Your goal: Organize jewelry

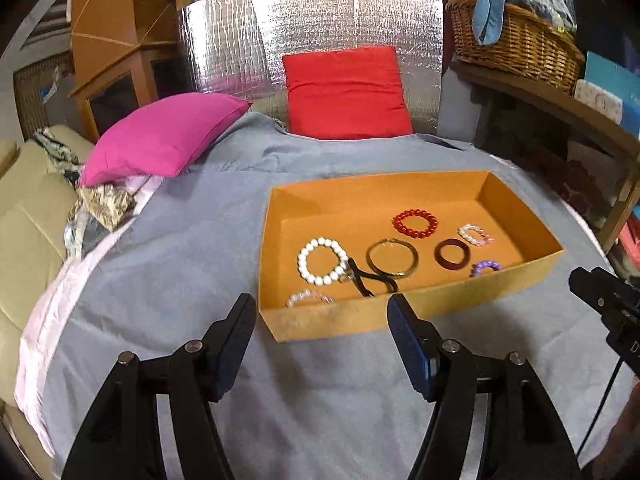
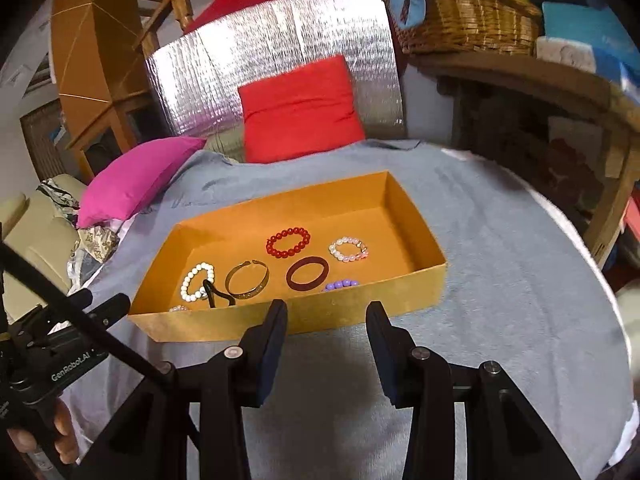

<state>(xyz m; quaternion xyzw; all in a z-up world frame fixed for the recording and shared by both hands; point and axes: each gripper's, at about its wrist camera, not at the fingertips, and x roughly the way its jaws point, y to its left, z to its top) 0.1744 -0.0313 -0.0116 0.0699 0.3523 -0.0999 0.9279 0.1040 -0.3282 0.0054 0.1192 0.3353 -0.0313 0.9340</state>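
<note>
An orange cardboard tray [image 1: 332,320] [image 2: 352,300] lies on a grey cloth. In it lie a white bead bracelet [image 1: 322,261] [image 2: 197,281], a gold bangle [image 1: 392,257] [image 2: 246,279], a red bead bracelet [image 1: 415,217] [image 2: 288,242], a dark red ring bangle [image 1: 452,254] [image 2: 307,273], a pink-white bead bracelet [image 1: 475,235] [image 2: 348,249], a purple bead bracelet [image 1: 486,267] [image 2: 341,284], a clear bead bracelet [image 1: 309,298] and a black looped band [image 1: 370,278] [image 2: 216,294]. My left gripper [image 1: 322,312] is open and empty, just short of the tray's near wall. My right gripper [image 2: 327,318] is open and empty at the near wall.
A pink cushion [image 1: 166,138] and a red cushion [image 1: 346,94] lie at the back, before a silver foil panel [image 1: 312,32]. A wicker basket [image 1: 516,44] stands on a wooden shelf at the right. A beige sofa [image 1: 28,216] is at the left.
</note>
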